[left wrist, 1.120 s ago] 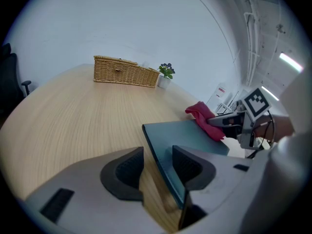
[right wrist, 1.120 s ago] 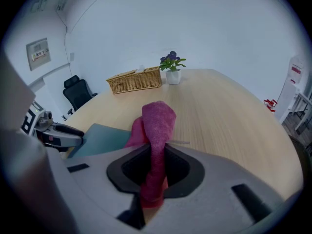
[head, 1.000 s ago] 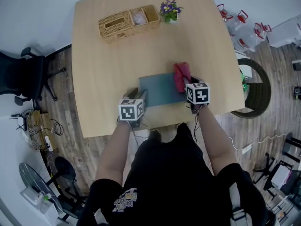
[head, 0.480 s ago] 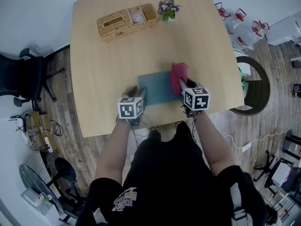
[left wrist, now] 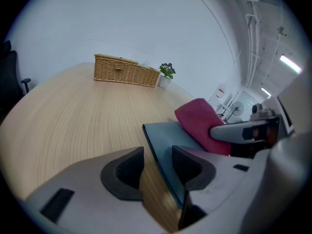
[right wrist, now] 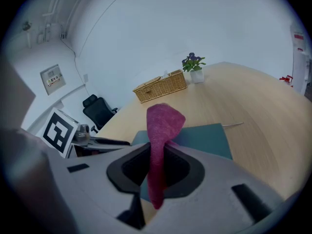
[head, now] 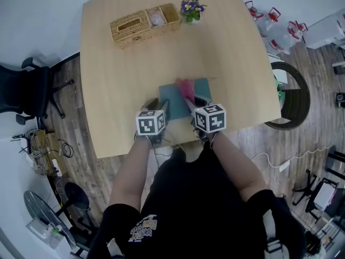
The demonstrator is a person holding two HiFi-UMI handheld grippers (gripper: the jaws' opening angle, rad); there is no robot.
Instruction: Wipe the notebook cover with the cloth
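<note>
A teal notebook (head: 175,95) lies flat near the front edge of the wooden table (head: 118,74). My right gripper (head: 195,103) is shut on a pink cloth (head: 186,87), which drapes onto the middle of the cover. In the right gripper view the cloth (right wrist: 163,123) hangs pinched between the jaws, above the notebook (right wrist: 207,138). My left gripper (head: 161,108) stands open at the notebook's left edge. In the left gripper view, that edge (left wrist: 165,140) runs between the jaws; the right jaw sits over the cover, the left one over bare table. The cloth (left wrist: 200,123) shows just beyond.
A wicker basket (head: 145,25) and a small pot of purple flowers (head: 192,9) stand at the table's far side. A black office chair (head: 27,90) is on the floor to the left, a round side table (head: 294,99) to the right.
The right gripper has slid the cloth leftward across the cover, from the notebook's right edge to its middle. The left gripper has stayed in place.
</note>
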